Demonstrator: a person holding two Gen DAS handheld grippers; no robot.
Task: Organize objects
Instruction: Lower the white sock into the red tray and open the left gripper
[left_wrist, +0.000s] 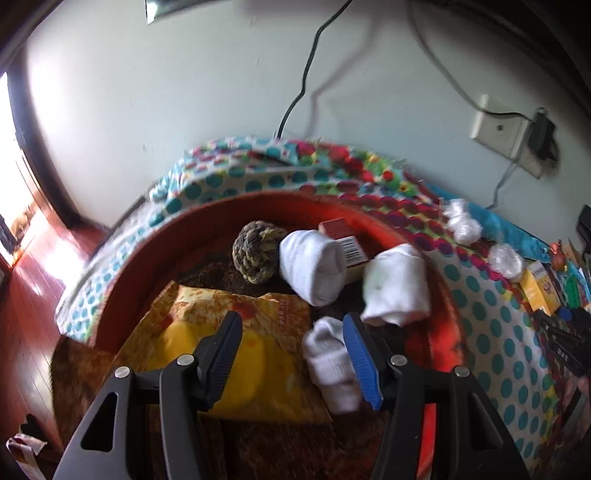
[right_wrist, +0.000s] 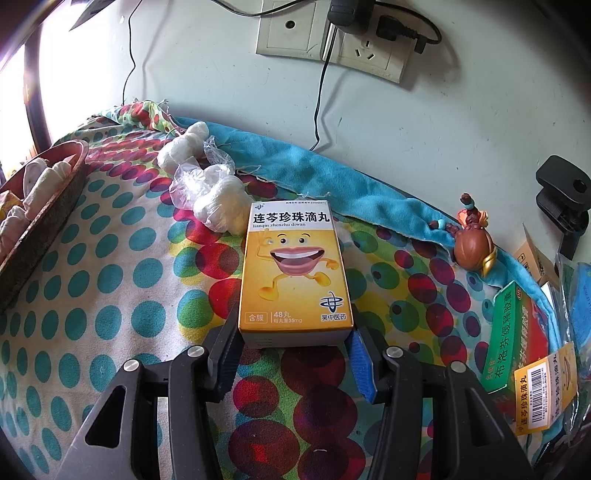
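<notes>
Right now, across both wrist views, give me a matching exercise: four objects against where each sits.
Objects:
1. rope ball
2. yellow medicine box
3. figurine
4. green box

Places:
A. between the right gripper's jaws
B. inside the red basket
C. far right edge, partly under a yellow carton
D. on the blue cloth by the wall

Pairs: 1-B, 2-A, 3-D, 4-C

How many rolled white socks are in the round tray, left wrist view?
3. One sock beside the rope ball, one at the right rim of the tray, one against the left gripper. More may be hidden.
</notes>
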